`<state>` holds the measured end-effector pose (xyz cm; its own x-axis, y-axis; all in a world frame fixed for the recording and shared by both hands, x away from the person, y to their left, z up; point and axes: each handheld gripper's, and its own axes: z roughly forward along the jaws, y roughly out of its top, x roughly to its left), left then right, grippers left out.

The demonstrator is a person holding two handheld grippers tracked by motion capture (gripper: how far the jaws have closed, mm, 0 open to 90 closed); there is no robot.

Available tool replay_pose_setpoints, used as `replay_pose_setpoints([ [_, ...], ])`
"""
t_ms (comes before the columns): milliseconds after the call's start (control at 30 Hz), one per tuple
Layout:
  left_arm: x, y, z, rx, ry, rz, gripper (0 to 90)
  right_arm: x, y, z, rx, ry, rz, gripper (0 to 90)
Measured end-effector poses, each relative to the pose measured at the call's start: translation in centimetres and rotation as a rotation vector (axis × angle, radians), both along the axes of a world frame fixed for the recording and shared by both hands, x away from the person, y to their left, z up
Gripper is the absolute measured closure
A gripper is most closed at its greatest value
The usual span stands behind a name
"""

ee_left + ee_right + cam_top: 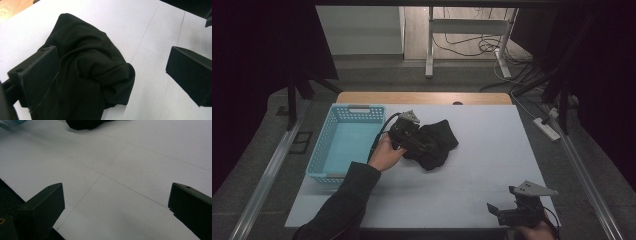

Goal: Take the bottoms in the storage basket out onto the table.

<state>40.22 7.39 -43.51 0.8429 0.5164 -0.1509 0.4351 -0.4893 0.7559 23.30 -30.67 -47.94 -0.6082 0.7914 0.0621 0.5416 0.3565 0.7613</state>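
One white table (472, 170) carries everything; its surface is matt, smooth and scored with thin pencil-like lines, and a strip of bare wood shows along its far edge. Next in size, a pale blue plastic basket (326, 134) with latticed walls and a slot handle stands at the table's left edge, toward the far left corner. A crumpled black cloth (437, 142), soft and deeply folded, lies bunched near the middle of the table, just right of the basket.

Left arm: a dark sleeve (344, 200) rises from the near edge, angled toward the centre, and the hand (386, 156) grips the left gripper (412, 135) from behind. This gripper lies low against the left side of the cloth. In the left gripper view its two black, blocky jaws stand wide apart; one jaw overlaps the cloth's edge, the other sits above bare table, and nothing is clamped between them.

Right gripper (512, 210) is held near the table's near right corner, well apart from the cloth, a grey three-cornered plate on top. Its jaws are likewise spread wide over bare table, holding nothing.
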Motion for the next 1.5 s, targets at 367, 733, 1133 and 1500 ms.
replay_pose_setpoints([
  [367, -0.7, 0.4, -0.2, -0.009, -0.007, 0.005, 0.7, 0.0, 0.0, 0.0, -0.001, -0.001, -0.001, 1.1],
  [733, -1.2, 1.3, -0.5, -0.021, -0.002, 0.024, 0.9, -0.1, 0.0, 0.0, 0.000, -0.006, -0.001, 1.1],
  [1133, -1.9, 2.0, -0.5, -0.022, -0.002, 0.044, 0.7, -0.1, -0.1, 0.0, 0.002, -0.009, -0.002, 1.1],
  [1500, -2.4, 2.9, -0.6, -0.031, -0.001, 0.057, 0.3, -0.1, 0.0, 0.1, 0.002, -0.010, -0.001, 1.0],
])
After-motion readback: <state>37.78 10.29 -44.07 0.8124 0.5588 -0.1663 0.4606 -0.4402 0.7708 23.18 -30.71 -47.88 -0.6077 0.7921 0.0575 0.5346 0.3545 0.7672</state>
